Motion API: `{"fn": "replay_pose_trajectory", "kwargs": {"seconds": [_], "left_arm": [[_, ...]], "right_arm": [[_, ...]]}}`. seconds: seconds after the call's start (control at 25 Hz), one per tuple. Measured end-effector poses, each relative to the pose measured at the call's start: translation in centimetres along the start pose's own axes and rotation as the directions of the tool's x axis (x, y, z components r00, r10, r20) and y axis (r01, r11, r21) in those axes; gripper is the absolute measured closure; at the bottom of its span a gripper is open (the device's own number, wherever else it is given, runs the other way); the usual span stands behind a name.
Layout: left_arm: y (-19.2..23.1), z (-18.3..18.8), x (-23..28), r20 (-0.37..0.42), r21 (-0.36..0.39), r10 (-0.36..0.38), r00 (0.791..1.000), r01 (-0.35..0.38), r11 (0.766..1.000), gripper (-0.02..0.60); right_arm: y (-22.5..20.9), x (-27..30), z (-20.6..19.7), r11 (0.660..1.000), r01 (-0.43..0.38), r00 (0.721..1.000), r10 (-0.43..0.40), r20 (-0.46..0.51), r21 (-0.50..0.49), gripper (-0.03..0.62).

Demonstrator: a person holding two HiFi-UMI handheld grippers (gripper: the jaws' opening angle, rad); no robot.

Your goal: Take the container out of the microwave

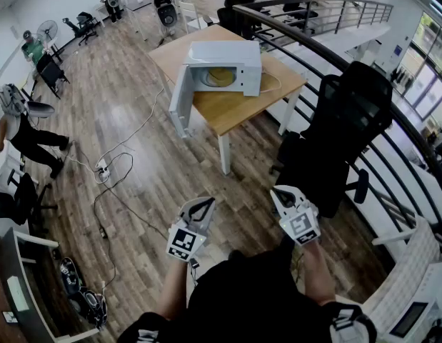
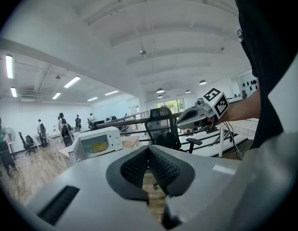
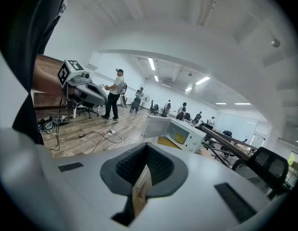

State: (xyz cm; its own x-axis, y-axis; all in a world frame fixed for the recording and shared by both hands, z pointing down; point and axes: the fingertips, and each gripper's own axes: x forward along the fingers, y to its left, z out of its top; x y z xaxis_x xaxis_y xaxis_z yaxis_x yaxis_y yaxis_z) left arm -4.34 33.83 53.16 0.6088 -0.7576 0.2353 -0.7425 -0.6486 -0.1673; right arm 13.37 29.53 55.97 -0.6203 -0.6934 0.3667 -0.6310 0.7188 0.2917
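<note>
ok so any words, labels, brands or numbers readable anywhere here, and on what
No text can be read.
Left hand-held gripper and right hand-held gripper: square black-and-white marker patterns, no letters or digits.
Microwave: no legible brand or label.
White print on the person's black shirt: too small to read.

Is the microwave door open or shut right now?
Open: the microwave has its door swung wide to the side, and the yellow container shows inside the cavity.
</note>
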Motion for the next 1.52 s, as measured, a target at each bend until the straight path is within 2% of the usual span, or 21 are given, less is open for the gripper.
{"fn": "replay_pose_trajectory", "kwargs": {"seconds": [0.32,0.52,0.72,0.88,1.08,1.28,1.44,1.52], "left_arm": [[-0.4,0.6,-0.2,0.011,0.006,-0.009,1.000,0.009,1.000,0.580],[0.1,0.6,-0.2,0.019,0.004,-0.005,1.000,0.005,1.000,0.580],[0.2,0.2,-0.7,0.002,-0.022,-0.011,1.000,0.011,1.000,0.580],[0.3,0.4,-0.9,0.015,0.000,-0.007,1.000,0.007,1.000,0.580],[0.8,-1.0,-1.5,-0.021,-0.060,0.013,1.000,-0.014,0.998,0.580],[2.2,-0.9,-1.2,-0.011,-0.029,0.032,0.999,-0.032,0.999,0.580],[2.6,-1.5,-0.2,-0.055,-0.067,0.028,0.998,-0.032,0.997,0.580],[3.0,-1.3,0.7,-0.053,-0.054,0.030,0.998,-0.033,0.998,0.580]], "right_arm": [[1.9,0.8,1.3,0.997,-0.058,0.998,0.058,0.003,-0.047,0.597],[2.6,1.4,1.2,0.997,-0.079,0.996,0.078,0.036,0.017,0.597],[2.5,1.1,1.8,0.997,-0.078,0.997,0.078,0.020,-0.015,0.597],[2.7,1.0,1.7,0.995,-0.087,0.996,0.088,0.008,-0.044,0.597],[2.8,2.2,1.7,0.992,-0.099,0.995,0.099,-0.003,-0.074,0.597],[2.8,3.6,1.8,0.992,-0.112,0.994,0.113,0.004,-0.066,0.595],[1.7,4.4,1.3,0.990,-0.121,0.993,0.121,-0.002,-0.071,0.595],[0.8,5.0,1.0,0.990,-0.121,0.993,0.121,-0.003,-0.074,0.595]]}}
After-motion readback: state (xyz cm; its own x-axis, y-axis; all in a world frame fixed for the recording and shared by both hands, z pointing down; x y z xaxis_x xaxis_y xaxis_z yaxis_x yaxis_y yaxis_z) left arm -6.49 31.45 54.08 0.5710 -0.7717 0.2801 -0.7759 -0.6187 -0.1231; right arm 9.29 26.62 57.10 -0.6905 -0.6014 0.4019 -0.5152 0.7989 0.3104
